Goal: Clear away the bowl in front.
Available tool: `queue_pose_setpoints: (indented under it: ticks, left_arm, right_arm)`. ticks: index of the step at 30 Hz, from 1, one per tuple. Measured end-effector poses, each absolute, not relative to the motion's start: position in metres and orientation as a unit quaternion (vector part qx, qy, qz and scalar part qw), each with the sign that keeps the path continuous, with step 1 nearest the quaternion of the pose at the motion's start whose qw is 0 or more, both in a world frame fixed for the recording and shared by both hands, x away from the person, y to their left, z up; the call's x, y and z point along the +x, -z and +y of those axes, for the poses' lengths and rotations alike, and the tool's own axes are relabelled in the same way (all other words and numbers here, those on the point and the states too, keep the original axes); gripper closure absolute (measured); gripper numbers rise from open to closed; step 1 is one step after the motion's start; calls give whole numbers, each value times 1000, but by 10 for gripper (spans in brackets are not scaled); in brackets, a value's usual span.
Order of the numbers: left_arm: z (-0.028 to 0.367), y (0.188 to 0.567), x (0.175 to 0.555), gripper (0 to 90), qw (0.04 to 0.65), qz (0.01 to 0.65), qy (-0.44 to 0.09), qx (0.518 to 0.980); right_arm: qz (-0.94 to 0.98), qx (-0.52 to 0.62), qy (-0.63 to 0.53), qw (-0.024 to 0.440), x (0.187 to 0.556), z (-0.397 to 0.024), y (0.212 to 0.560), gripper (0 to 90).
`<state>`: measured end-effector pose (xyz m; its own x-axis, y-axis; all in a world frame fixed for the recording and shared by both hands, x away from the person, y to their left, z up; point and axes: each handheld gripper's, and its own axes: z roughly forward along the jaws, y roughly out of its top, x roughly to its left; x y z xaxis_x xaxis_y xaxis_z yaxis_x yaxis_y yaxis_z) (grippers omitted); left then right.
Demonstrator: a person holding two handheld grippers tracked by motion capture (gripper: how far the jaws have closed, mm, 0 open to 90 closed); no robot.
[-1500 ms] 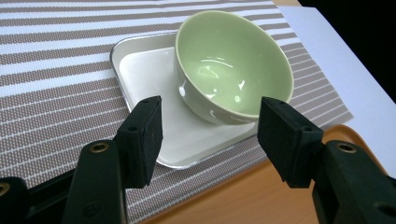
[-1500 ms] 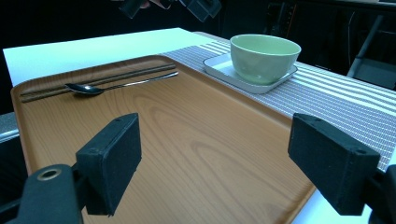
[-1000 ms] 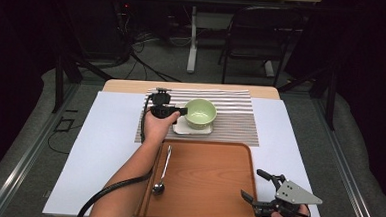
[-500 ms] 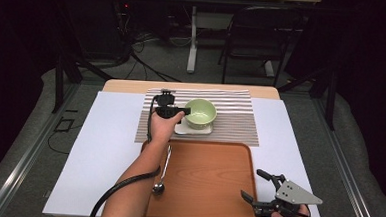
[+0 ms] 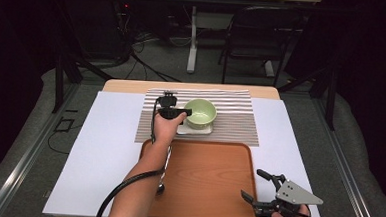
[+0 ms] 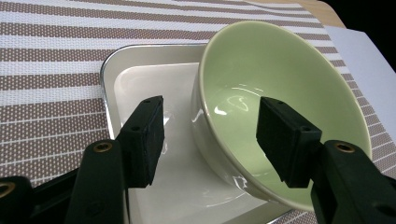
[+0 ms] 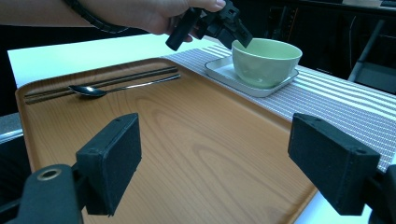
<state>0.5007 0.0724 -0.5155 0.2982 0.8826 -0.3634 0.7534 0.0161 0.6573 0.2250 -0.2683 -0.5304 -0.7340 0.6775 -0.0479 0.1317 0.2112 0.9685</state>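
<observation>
A white sheet [image 5: 104,149] covers most of the bench [image 5: 127,86], with a striped mat [image 5: 235,116] across its far side and a wooden tray [image 5: 207,179] at the near side. On the mat a white square dish [image 6: 140,79] carries a pale green bowl [image 5: 201,112]. A spoon [image 7: 93,90] and chopsticks [image 7: 102,82] lie along the tray's left edge. The left gripper [image 6: 210,135] straddles the bowl's near rim, one finger inside and one outside over the dish, fingers released and not pressing it. The right gripper [image 5: 258,187] hovers at the tray's near right corner, fingers spread wide with nothing between them.
</observation>
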Motion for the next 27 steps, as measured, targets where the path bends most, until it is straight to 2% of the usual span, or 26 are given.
queue_pose_setpoints:
  ticks: [12,27]
  left_arm:
    - [65,531,507,443,397,599,-75,692]
    - [56,542,513,554,395,595,-82,696]
  right_arm:
    - [739,276,-565,241,225,-269,531,168]
    - [739,277,-564,242,223,-270,531,168]
